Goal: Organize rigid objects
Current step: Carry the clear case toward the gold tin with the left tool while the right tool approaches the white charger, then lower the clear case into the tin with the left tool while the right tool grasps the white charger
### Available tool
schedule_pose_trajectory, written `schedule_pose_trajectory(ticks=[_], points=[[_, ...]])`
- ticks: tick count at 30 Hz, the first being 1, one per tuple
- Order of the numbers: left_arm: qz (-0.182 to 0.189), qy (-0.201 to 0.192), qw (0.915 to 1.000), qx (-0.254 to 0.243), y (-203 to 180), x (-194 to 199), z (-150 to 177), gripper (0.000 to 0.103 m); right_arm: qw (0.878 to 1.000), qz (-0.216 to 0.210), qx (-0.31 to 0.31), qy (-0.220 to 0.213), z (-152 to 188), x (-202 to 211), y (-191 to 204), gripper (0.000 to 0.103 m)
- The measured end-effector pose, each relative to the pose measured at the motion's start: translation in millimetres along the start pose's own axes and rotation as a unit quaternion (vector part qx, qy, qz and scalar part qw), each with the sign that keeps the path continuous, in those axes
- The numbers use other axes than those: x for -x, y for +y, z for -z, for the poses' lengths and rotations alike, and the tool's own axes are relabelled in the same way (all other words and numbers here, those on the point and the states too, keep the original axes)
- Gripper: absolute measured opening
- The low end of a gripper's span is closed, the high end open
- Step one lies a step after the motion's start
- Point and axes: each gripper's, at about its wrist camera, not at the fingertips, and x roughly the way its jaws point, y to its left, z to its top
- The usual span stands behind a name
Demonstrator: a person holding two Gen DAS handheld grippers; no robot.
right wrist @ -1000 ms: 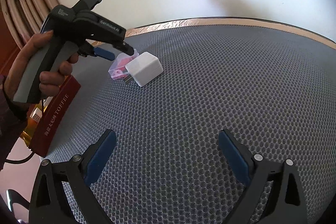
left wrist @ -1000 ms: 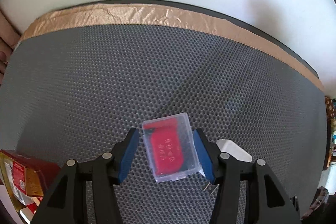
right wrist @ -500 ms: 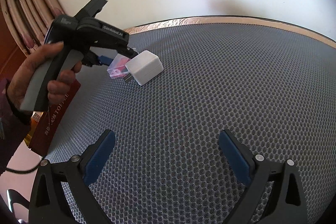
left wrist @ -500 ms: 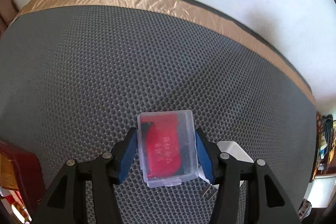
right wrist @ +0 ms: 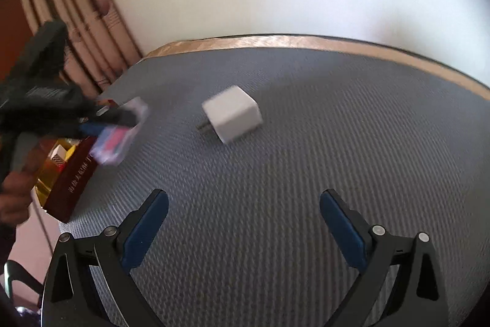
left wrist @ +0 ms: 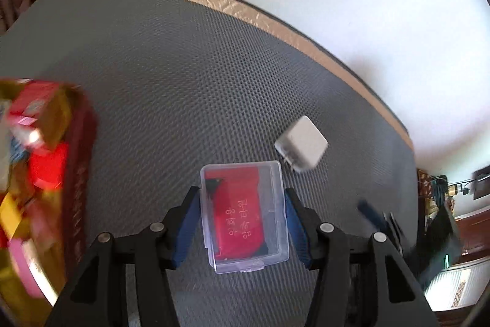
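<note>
A clear plastic case [left wrist: 245, 216] with a red card inside sits between the blue pads of my left gripper [left wrist: 242, 213], which is shut on it and holds it above the grey mat. In the right wrist view the same case [right wrist: 119, 137] hangs blurred at the left, close to a dark red box [right wrist: 73, 176]. A white plug charger [left wrist: 301, 147] lies on the mat to the right of the case; it also shows mid-mat as the charger [right wrist: 232, 114]. My right gripper [right wrist: 245, 222] stands open over bare mat, nothing between its fingers.
The dark red open box [left wrist: 46, 167] holds several colourful packets at the mat's left edge. A grey honeycomb mat [right wrist: 306, 173] with a copper tape border [left wrist: 245, 11] meets a white wall. A hand [right wrist: 15, 192] holds the left gripper's handle; curtains hang at the far left.
My left gripper has lifted the clear case and carried it leftward, away from the charger and toward the red box. The right gripper has shifted only slightly.
</note>
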Motion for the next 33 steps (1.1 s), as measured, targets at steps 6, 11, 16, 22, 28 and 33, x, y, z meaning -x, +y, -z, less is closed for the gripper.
schedule_pose_trajectory(ticks=[6, 11, 16, 22, 28, 33], points=[[-0.014, -0.047, 0.9986, 0.018, 21, 64, 13, 0.055, 0.999, 0.008, 0.050, 0.008, -39, -26, 16, 0.099], [-0.061, -0.070, 0.9950, 0.036, 58, 101, 16, 0.055, 0.996, 0.026, 0.079, 0.024, -57, -54, 22, 0.099], [-0.107, -0.065, 0.9895, 0.072, 108, 109, 21, 0.055, 0.996, 0.036, 0.081, 0.032, -67, -70, 20, 0.099], [-0.120, -0.038, 0.9894, 0.072, 124, 83, 21, 0.055, 0.994, 0.041, 0.087, 0.049, -71, -84, 24, 0.099], [-0.160, -0.049, 0.9842, 0.058, 125, 81, 29, 0.055, 0.992, 0.040, 0.096, 0.066, -71, -95, 28, 0.087], [-0.212, -0.059, 0.9749, 0.033, 116, 83, 38, 0.056, 0.992, 0.036, 0.098, 0.075, -69, -100, 30, 0.077]])
